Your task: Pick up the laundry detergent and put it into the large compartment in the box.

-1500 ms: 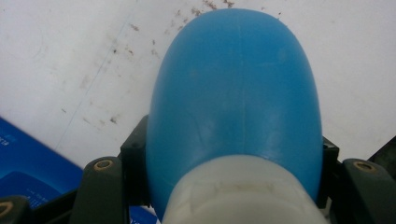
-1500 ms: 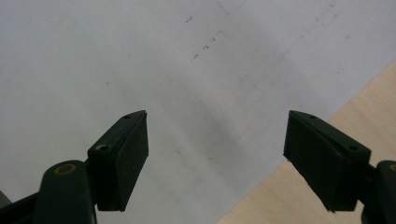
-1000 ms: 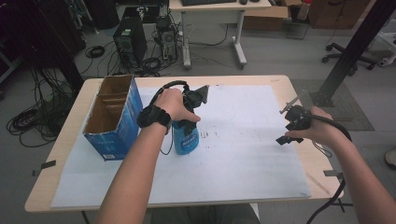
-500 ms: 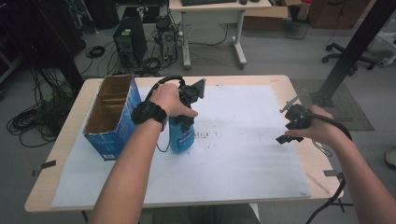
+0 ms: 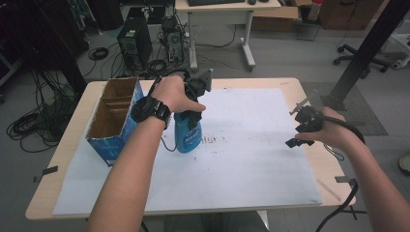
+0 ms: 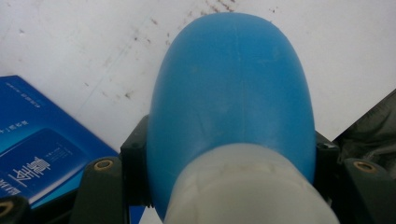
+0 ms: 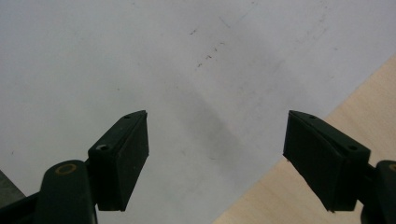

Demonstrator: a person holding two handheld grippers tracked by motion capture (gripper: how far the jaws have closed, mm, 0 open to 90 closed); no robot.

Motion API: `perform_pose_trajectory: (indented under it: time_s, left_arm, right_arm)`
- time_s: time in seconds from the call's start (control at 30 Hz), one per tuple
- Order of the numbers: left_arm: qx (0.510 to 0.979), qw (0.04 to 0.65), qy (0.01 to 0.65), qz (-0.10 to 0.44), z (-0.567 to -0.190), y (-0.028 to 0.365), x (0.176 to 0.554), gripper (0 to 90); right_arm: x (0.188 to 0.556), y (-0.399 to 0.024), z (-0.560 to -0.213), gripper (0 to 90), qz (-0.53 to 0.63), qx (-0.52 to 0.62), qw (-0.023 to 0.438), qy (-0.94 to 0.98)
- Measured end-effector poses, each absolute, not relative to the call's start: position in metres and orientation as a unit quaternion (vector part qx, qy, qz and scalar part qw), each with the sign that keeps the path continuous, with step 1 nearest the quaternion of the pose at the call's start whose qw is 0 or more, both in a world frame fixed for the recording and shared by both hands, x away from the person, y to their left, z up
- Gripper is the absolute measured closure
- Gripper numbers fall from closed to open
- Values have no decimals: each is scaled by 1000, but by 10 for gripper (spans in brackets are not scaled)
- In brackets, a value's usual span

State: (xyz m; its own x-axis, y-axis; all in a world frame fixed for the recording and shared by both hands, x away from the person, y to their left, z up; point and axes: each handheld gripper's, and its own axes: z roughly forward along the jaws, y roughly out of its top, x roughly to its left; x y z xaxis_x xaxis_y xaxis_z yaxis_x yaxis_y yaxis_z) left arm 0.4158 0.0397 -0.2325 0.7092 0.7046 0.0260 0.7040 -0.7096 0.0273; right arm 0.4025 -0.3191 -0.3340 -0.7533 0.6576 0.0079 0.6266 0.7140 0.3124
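A blue plastic bottle (image 5: 187, 135) with a white neck hangs just above the white sheet (image 5: 251, 145), left of centre. My left gripper (image 5: 193, 116) is shut on its upper part from above. In the left gripper view the black jaws press both sides of the blue bottle (image 6: 233, 102), whose white neck is nearest the camera. My right gripper (image 5: 296, 130) hovers over the sheet's right side, open. In the right gripper view, the right gripper (image 7: 215, 158) has nothing between its jaws, only white sheet (image 7: 140, 56) and a strip of wooden table (image 7: 327, 154).
An open blue cardboard box (image 5: 113, 121) with dividers stands at the table's left, close beside the bottle; its blue side shows in the left gripper view as the box (image 6: 42, 149). Brown specks mark the sheet near the bottle. Cables trail off the table edges.
My left gripper has lifted the blue bottle up off the sheet and slightly toward the box. The right gripper has stayed where it was.
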Motion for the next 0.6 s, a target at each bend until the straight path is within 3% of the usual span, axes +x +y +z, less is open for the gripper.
perform_pose_trajectory:
  time_s: [0.6]
  left_arm:
    - [913, 23, 406, 26, -199, 37, 422, 378]
  right_arm:
    - [404, -316, -327, 227, 151, 344, 55, 925]
